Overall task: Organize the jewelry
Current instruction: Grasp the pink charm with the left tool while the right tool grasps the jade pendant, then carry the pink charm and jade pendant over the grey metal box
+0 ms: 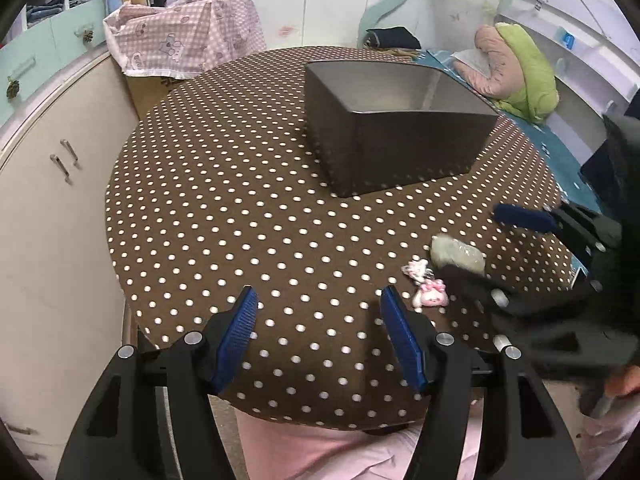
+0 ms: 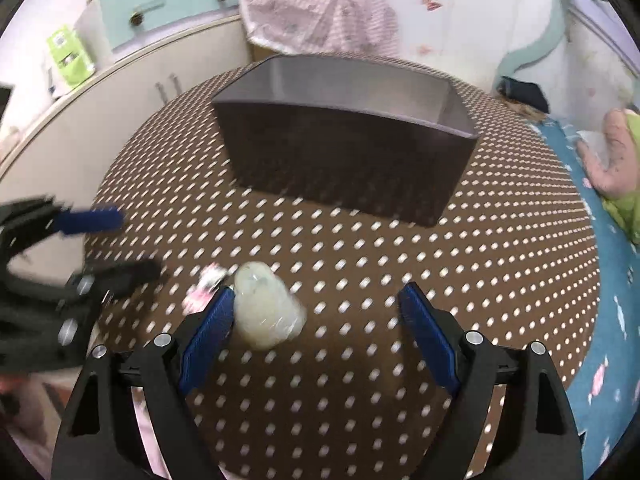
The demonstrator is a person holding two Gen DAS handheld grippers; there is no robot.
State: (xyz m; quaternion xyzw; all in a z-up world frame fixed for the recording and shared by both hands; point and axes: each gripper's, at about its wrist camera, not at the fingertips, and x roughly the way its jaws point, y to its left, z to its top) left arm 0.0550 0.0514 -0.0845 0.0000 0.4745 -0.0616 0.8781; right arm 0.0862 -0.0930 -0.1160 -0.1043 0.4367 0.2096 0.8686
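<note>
A dark open box (image 1: 400, 136) (image 2: 344, 152) stands on the round brown dotted table (image 1: 240, 220) (image 2: 480, 260). A pale clear-wrapped jewelry piece (image 1: 458, 254) (image 2: 266, 312) lies near the front edge, with small pink and white trinkets (image 1: 430, 294) (image 2: 206, 284) beside it. My left gripper (image 1: 318, 312) is open over bare tablecloth, left of the trinkets. My right gripper (image 2: 316, 308) is open too, and its left finger (image 2: 212, 328) is next to the wrapped piece, which lies partly between the jaws. Each gripper shows in the other's view, the right gripper (image 1: 480, 242) and the left gripper (image 2: 136, 244).
A pink checked cloth (image 1: 184, 36) covers something behind the table. White cabinets (image 1: 52, 184) stand at the left. A blue bed with a pink and green pillow (image 1: 516, 68) lies at the right. Pink-clad legs (image 1: 320, 452) show under the table's front edge.
</note>
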